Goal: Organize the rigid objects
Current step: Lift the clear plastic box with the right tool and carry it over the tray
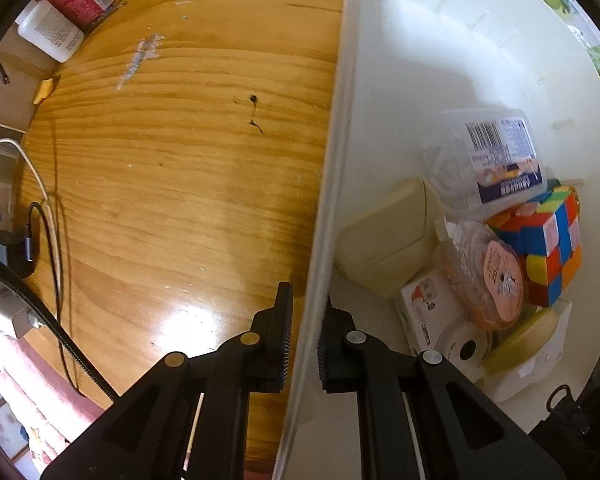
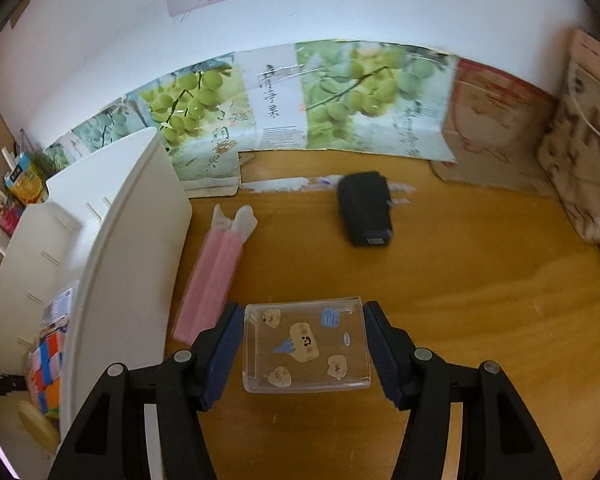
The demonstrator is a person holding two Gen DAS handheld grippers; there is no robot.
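Clear plastic case with cartoon stickers sits between the right gripper pads, gripped at both sides, probably bound for the white bin at nine o'clock. The left gripper pinches that bin's wall, apparently steadying it; a puzzle cube already lies inside. Black charger waits at twelve o'clock.

Wooden tabletop: glossy varnish, scuffed. Storage bin: smooth white plastic. Small case: clear glossy plastic, stickered.
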